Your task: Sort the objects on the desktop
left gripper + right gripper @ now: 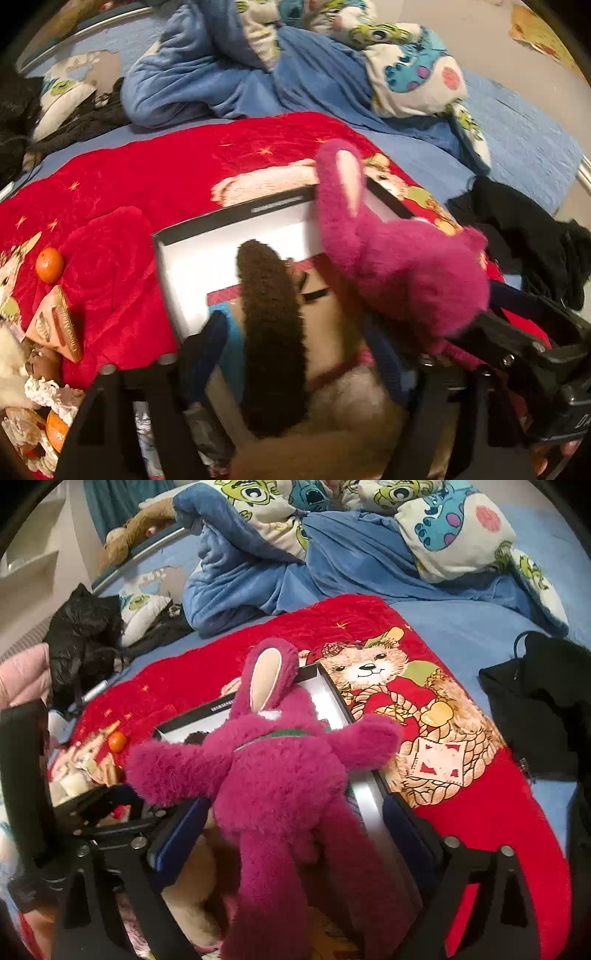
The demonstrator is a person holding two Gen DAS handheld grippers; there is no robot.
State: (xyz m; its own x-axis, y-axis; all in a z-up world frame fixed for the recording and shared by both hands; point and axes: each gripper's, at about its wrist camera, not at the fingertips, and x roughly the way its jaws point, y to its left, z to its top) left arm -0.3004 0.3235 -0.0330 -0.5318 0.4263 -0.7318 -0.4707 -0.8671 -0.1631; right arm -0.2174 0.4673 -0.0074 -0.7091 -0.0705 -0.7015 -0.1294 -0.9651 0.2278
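- Lying over the open box (pixel 325 686) is the magenta plush rabbit (pixel 280 771), ear toward the far rim, legs trailing back toward the right gripper (pixel 291 827); in the left wrist view it is draping over the box's right side.
- Resting inside the box, beside and partly under the rabbit, is a tan plush dog (pixel 332 332) with a dark brown ear (pixel 269 332).
- The right gripper's jaws are standing wide apart; the rabbit's legs are passing between them, but neither pad appears to be pressing on the fur, so nothing is being held.
- The left gripper (pixel 306 354) is likewise standing wide open around the dog, with visible gaps at both pads; no grip is being made.
- The box is sitting on a red blanket (pixel 498 812) spread over the bed, not a counter.
- Waiting outside the box, to its left, are a mandarin (pixel 49 264) and a small triangular carton (pixel 59 325).
- Judgement: both toys are being released into the box. To finish well, both grippers should be drawing straight back without snagging fur, and the rabbit's overhanging limbs should be tucked inside the rim.
- Risk: the rabbit is sitting high and could be sliding off the edge.
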